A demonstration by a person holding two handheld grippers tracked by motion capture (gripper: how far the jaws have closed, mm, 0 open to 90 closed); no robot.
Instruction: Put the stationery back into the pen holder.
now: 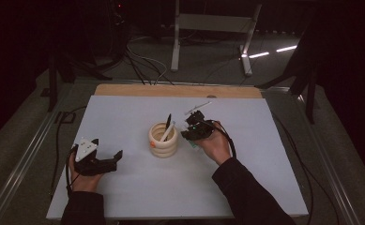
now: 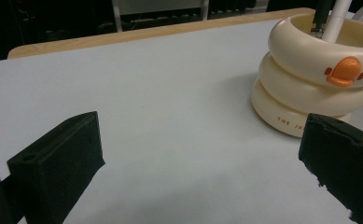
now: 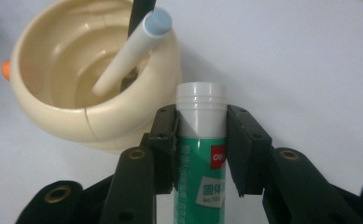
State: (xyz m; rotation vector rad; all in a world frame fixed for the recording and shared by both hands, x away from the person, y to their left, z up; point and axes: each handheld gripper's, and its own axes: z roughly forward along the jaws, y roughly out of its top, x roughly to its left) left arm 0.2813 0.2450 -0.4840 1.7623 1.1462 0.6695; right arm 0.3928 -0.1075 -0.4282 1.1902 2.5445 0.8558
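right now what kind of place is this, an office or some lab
Probably a lab or recording bench, not an office: a white table in a dark room, cables across the floor, metal frame legs behind, with only a pen holder and glue stick as props.

- We see a glue stick with a green label, white cap and white printed panel, clamped between the right claw pads, cap end poking out past them.
- It sits just beside the cream ringed pen pot, above the bench, near the pot's rim.
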